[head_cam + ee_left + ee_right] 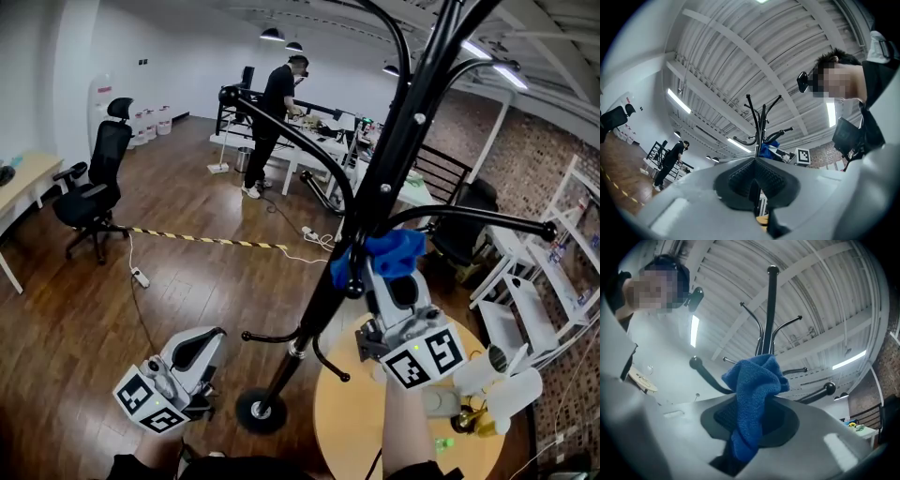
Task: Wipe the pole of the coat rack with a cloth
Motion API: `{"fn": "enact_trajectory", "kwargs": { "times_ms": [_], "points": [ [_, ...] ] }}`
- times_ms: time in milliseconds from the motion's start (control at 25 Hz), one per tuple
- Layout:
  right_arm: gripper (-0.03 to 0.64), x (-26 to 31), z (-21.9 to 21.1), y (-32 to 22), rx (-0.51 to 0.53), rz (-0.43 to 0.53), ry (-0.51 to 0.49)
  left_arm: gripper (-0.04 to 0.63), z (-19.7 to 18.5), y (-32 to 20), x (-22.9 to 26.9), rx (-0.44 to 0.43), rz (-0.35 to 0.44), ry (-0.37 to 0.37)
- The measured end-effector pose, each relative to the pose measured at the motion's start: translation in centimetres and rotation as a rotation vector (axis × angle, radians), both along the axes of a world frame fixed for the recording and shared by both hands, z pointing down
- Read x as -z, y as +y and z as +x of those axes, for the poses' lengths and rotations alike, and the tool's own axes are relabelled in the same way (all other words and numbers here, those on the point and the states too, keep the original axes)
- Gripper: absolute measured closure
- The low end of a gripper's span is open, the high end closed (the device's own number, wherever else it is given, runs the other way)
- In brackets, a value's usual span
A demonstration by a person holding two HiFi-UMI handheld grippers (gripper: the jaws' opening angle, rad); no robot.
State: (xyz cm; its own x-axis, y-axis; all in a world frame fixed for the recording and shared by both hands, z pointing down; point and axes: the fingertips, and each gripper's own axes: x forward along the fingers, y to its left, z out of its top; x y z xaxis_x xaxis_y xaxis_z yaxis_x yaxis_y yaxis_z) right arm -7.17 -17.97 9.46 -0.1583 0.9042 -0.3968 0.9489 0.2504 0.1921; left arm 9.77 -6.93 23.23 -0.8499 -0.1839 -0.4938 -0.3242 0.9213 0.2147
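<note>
1. The right gripper pinches a bunched, fuzzy blue cloth between its jaws.
2. The cloth apparently touches the slim black pole from 4 o'clock, where curved hooks branch.
3. The left gripper, at 8 o'clock of the pole by the round base, has its ribbed jaws together with nothing between them.

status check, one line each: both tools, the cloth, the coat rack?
left tool: shut, empty, held low near the rack's base.
right tool: shut on the blue cloth.
blue cloth: bunched, gripped, seemingly against the pole among the hook arms.
coat rack: upright on the floor, nothing hanging on the hooks in view.
</note>
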Motion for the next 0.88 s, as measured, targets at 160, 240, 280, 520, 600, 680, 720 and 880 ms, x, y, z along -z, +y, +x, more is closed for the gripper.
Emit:
{"fn": "enact_trajectory", "kwargs": {
  "times_ms": [160, 240, 280, 520, 600, 680, 720, 880],
  "points": [
    [0.528, -4.8, -0.2, 0.6, 0.001, 0.097, 0.058, 0.594, 0.0, -0.1, -0.1, -0.004, 0.003, 0.01],
    [0.528, -7.9, -0.6, 0.7, 0.007, 0.158, 0.103, 0.593, -0.4, -0.5, -0.1, -0.017, -0.001, 0.013],
    [0.526, -9.6, -0.7, 0.7, 0.006, 0.194, 0.117, 0.592, -0.6, -0.7, -0.2, -0.023, -0.003, 0.013],
    [0.526, -20.5, -0.9, 0.9, 0.007, 0.528, 0.23, 0.594, -1.4, -1.8, -0.2, -0.059, -0.001, 0.018],
    [0.526, -24.7, -0.9, 0.5, -0.007, 0.675, 0.273, 0.592, -1.6, -2.2, -0.1, -0.071, -0.002, 0.021],
    [0.528, -27.4, -0.7, -0.7, -0.023, 0.769, 0.311, 0.592, -1.9, -2.5, -0.1, -0.081, -0.004, 0.022],
    [0.528, -28.2, -0.5, -1.4, -0.023, 0.792, 0.332, 0.593, -2.1, -2.7, -0.2, -0.085, -0.004, 0.024],
    [0.528, -28.5, 0.5, -4.2, 0.013, 0.791, 0.412, 0.592, -3.0, -2.9, -0.5, -0.097, 0.0, 0.031]
  ]
}}
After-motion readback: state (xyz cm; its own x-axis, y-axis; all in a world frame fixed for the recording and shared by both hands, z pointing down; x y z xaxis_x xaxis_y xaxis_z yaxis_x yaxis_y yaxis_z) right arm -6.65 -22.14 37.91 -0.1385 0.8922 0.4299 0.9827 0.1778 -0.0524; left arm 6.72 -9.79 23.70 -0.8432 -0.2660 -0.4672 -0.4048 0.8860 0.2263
